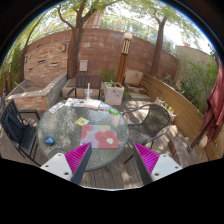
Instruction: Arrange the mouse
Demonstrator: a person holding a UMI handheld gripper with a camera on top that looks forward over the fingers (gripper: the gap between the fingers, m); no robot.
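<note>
A round glass table [60,130] stands on a wooden deck just beyond my fingers. A red mouse pad [98,135] with pale marks lies on it near the middle. A small blue object [49,141], possibly the mouse, sits near the table's left rim. A small yellow item [82,121] lies behind the pad. My gripper [112,160] is open and empty, held above the table's near edge, its magenta pads [76,157] spread wide with nothing between them.
Black metal chairs stand at the left [18,125] and right [155,118] of the table. A white planter [113,93] and a brick wall [95,50] are behind. A wooden bench [185,112] runs along the right. A person's red sleeve [217,100] shows at far right.
</note>
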